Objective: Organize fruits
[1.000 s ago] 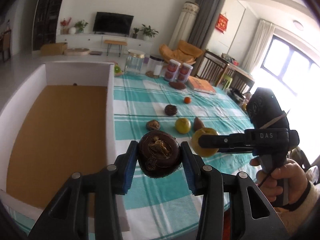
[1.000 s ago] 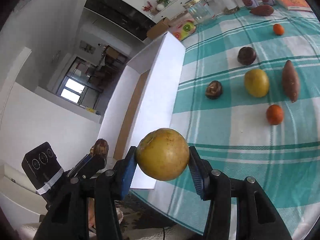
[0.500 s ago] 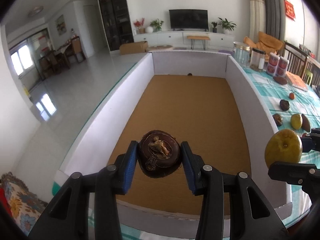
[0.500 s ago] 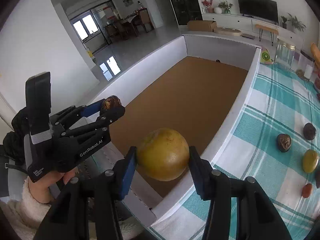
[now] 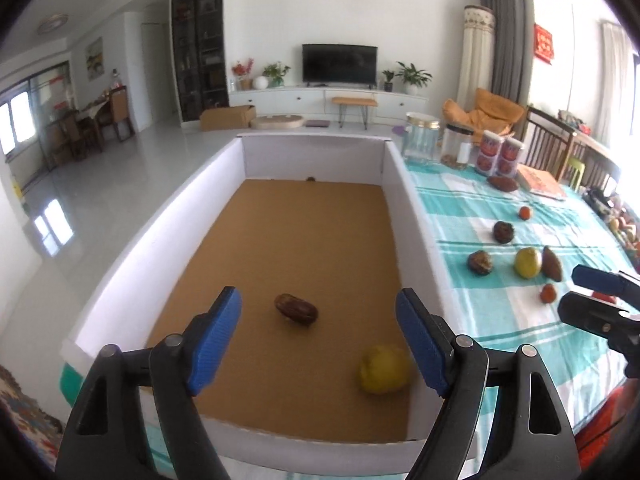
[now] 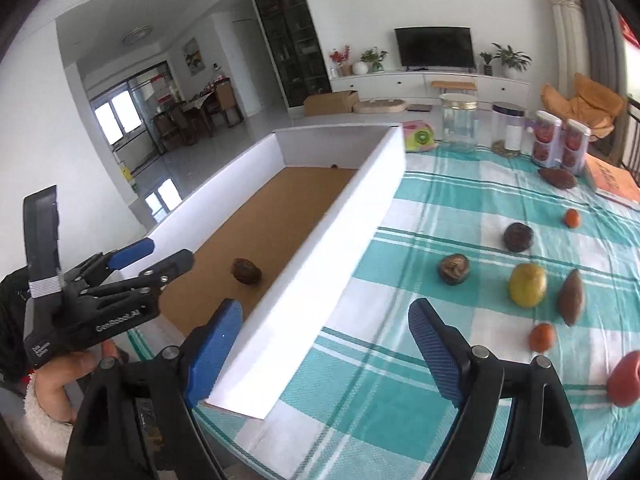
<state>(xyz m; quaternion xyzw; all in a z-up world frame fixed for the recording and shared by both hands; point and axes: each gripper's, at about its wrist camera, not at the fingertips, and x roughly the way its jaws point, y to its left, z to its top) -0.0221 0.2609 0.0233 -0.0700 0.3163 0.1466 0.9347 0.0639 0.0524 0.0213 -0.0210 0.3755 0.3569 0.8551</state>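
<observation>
- Left gripper, jaws spread wide, holds nothing above the white box.
- Dark brown fruit and yellow fruit lie apart, lower centre.
- Right gripper likewise wide, empty.

Home, open living and dining room. Flat TV on the far wall above a long white low cabinet with potted plants and red flowers. Tall dark glass-door shelf unit at left, orange lounge chair by grey curtains. Glossy pale floor tiles. Dining chairs and a table near a window in the back room. Nearest, a table with a teal-and-white checked cloth, glass jars along its far edge.
</observation>
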